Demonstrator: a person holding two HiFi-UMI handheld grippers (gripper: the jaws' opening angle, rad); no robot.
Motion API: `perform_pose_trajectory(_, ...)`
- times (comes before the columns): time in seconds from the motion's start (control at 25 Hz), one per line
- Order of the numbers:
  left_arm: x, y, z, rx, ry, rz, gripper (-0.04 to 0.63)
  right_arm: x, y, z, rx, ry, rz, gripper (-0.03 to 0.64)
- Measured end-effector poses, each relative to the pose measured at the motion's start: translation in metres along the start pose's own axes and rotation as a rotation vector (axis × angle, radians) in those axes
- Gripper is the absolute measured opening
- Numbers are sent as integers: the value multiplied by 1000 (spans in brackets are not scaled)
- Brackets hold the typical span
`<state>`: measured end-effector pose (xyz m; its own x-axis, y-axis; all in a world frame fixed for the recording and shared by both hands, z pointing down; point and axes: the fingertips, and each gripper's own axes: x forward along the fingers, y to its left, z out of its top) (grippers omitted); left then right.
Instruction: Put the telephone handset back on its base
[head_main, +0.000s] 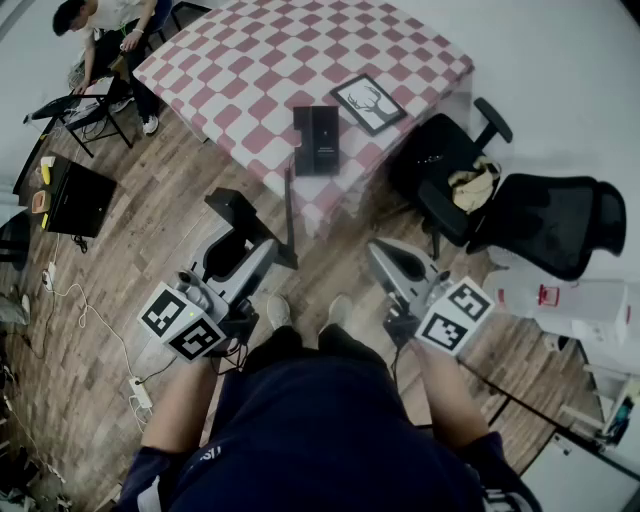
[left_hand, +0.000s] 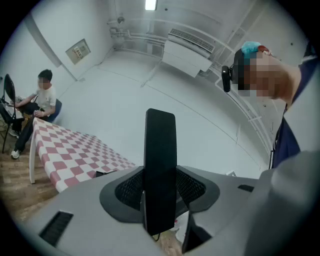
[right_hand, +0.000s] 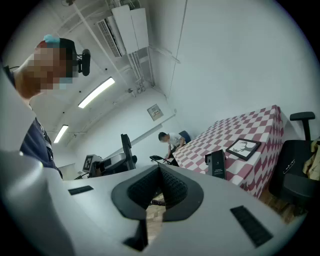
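A black telephone base (head_main: 316, 140) lies near the front corner of the red-and-white checked table (head_main: 250, 70); it also shows in the right gripper view (right_hand: 216, 164). My left gripper (head_main: 243, 236) is held low over the wooden floor, well short of the table. Its jaws are shut on a flat black handset (left_hand: 160, 165) that stands upright between the pads and sticks out past the nose (head_main: 232, 205). My right gripper (head_main: 380, 252) hangs beside it, shut and holding nothing (right_hand: 159, 175).
A framed picture (head_main: 368, 103) lies on the table beside the base. Two black office chairs (head_main: 450, 170) (head_main: 555, 220) stand right of the table. A person sits at the far left (head_main: 100, 30). A black case (head_main: 75, 200) and cables with a power strip (head_main: 140, 395) lie on the floor.
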<state>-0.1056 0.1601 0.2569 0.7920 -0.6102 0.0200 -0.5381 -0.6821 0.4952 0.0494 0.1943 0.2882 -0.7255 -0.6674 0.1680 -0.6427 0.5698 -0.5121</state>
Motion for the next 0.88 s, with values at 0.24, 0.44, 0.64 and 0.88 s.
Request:
perform_pose_trajectory(0.24,8,-7,-7,-3,-5,15,219,-8,-8,1,-8,7,13,15)
perform_pose_trajectory(0.44,15,-17,-16,-4,-2,37,219,-16,-18,0,-15,21,13,17)
perform_pose_trajectory(0.64,25,-27,-26,-8,-5,65,219,-28,-31,-2,-3,36,26,17)
perform_pose_trajectory(0.88,38,-37,-38,-9,-11,103,219,-44,-50,-4,5,62,50,17)
